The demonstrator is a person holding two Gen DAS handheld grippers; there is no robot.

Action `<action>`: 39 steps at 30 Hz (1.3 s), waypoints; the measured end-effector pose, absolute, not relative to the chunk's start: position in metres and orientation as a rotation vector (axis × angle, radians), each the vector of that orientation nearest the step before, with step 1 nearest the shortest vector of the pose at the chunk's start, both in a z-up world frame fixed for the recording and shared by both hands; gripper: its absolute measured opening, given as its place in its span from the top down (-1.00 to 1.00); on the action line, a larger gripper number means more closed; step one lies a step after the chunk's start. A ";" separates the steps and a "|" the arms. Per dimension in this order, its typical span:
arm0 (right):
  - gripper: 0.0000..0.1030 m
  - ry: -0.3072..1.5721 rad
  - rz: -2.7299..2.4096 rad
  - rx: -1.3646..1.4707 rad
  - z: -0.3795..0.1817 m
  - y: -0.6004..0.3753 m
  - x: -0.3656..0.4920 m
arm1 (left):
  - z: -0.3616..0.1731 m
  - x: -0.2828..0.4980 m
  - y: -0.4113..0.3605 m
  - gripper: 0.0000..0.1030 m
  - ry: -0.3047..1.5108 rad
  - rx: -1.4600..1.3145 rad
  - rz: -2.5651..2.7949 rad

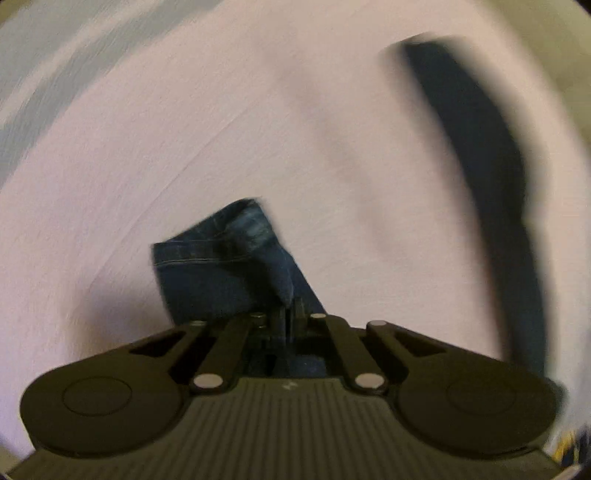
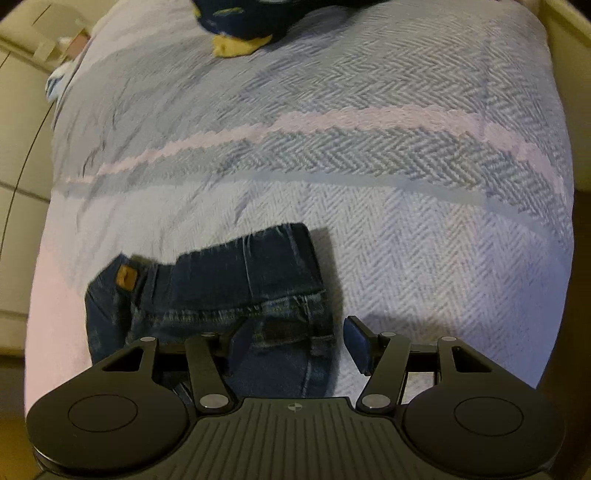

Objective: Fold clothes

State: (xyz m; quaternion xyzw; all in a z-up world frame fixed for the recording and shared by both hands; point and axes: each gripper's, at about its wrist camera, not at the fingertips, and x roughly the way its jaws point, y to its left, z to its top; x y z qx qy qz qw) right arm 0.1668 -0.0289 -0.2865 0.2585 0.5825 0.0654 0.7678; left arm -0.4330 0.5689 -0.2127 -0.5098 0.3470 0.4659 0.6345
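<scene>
In the left wrist view, dark blue jeans (image 1: 207,266) lie on a pink cover (image 1: 221,129). My left gripper (image 1: 287,314) is shut on a raised fold of the denim. A long dark strip of cloth (image 1: 480,166), blurred, runs down the right side. In the right wrist view, the jeans' waistband end (image 2: 221,280), with a tan leather patch (image 2: 125,277), lies on a herringbone blanket (image 2: 406,240). My right gripper (image 2: 297,341) stands open over it. Its left finger is above the denim and its right finger is over the blanket, clear of the cloth edge.
A dark blue and yellow item (image 2: 236,33) lies at the far end of the bed. Cream furniture (image 2: 22,110) stands along the left side. The blanket carries a pink stripe (image 2: 332,122) across its middle.
</scene>
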 end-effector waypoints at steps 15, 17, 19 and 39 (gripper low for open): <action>-0.15 1.313 0.205 0.555 -0.290 -0.030 0.169 | -0.218 -0.659 0.383 0.72 0.596 -1.251 1.479; -0.15 1.311 0.207 0.534 -0.293 -0.034 0.170 | -0.224 -0.650 0.374 0.46 0.546 -1.279 1.429; -0.15 1.310 0.202 0.532 -0.295 -0.036 0.171 | -0.230 -0.637 0.372 0.17 0.512 -1.286 1.381; -0.15 1.217 0.300 0.648 -0.303 -0.081 0.176 | -0.253 -0.617 0.385 0.92 0.675 -1.050 1.352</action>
